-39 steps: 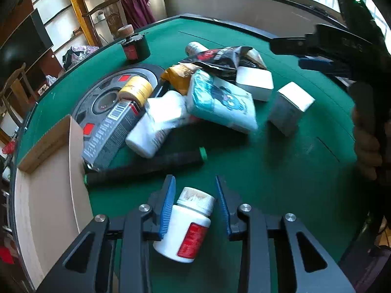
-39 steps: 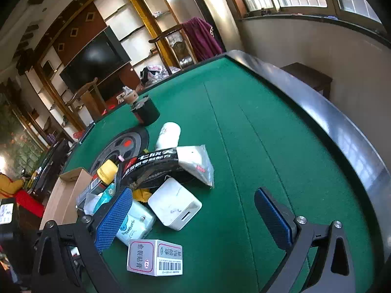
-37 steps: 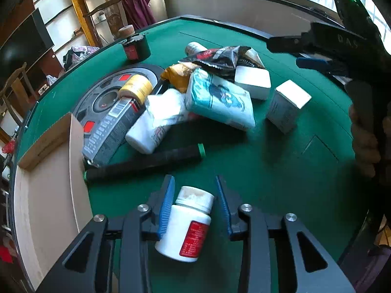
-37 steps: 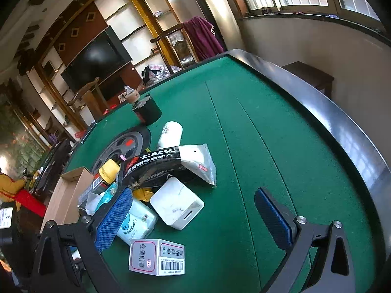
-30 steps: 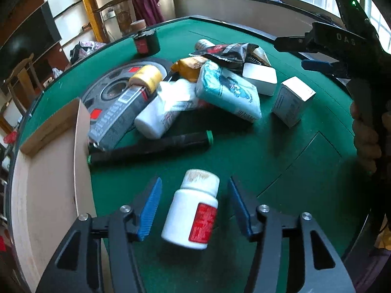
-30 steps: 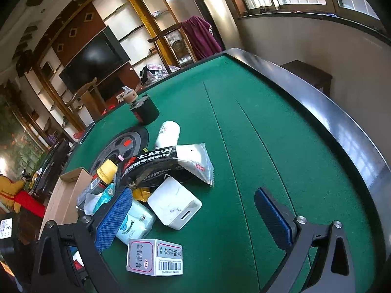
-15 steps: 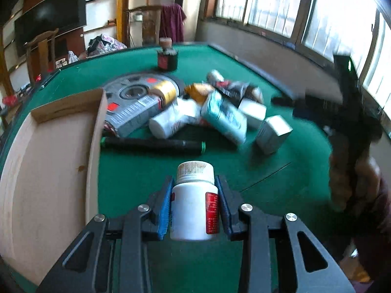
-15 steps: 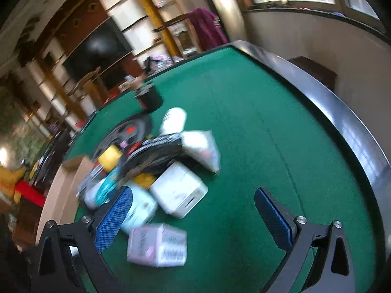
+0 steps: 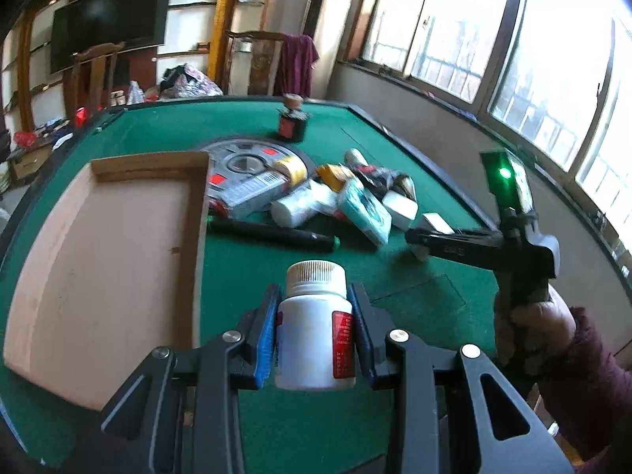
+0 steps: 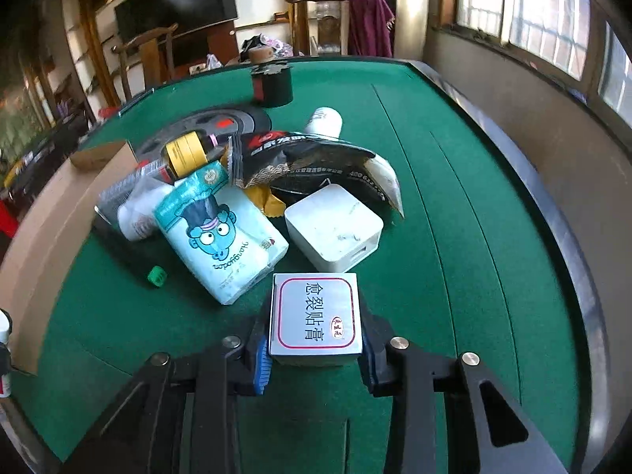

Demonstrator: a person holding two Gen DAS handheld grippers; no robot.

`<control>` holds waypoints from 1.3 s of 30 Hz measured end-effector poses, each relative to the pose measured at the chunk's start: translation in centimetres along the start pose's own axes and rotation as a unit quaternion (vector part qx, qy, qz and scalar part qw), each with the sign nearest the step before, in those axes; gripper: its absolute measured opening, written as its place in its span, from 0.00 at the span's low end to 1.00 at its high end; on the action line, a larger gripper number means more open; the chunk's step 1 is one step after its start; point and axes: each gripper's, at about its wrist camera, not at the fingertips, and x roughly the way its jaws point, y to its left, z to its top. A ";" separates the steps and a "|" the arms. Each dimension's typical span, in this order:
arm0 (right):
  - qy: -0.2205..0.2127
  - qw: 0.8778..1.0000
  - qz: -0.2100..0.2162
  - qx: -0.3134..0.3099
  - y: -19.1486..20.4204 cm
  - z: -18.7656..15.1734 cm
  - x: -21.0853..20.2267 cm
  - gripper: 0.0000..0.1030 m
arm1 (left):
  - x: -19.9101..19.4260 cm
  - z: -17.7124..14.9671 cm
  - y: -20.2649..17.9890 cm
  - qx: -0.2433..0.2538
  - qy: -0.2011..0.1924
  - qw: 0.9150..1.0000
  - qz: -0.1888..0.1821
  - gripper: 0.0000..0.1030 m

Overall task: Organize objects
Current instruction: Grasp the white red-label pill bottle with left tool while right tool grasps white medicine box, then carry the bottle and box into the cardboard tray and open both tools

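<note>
A white bottle (image 9: 314,326) with a red label, a silver red-bordered box (image 10: 315,315), green felt table (image 10: 454,213).

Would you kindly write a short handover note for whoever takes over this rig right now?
Left tongs: shut on the white pill bottle, held upright above the felt, right of the cardboard tray.
Right tongs: shut on the small medicine box.
Nothing shows in the tray. The tissue pack, white charger, snack bag and black pen remain piled on the table.
</note>
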 end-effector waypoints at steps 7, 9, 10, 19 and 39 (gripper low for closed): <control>-0.043 0.988 0.146 0.007 3.0 3.8 -8.8 0.37 | -6.8 4.9 2.8 -0.013 -0.038 0.999 -0.004 0.32; -0.057 0.974 0.219 -0.004 5.3 6.5 -12.3 0.37 | -9.2 7.9 3.5 -0.006 -0.049 0.999 0.012 0.32; -0.059 0.967 0.249 -0.008 6.3 7.7 -13.5 0.37 | -9.8 9.0 3.7 -0.004 -0.052 0.998 0.021 0.33; -0.003 0.940 0.342 -0.009 17.5 15.0 -9.6 0.37 | -3.8 15.7 10.1 -0.013 0.000 0.992 0.127 0.32; 0.108 0.967 0.229 0.001 20.6 13.6 10.4 0.38 | 12.3 11.5 21.2 -0.153 0.051 0.984 0.077 0.35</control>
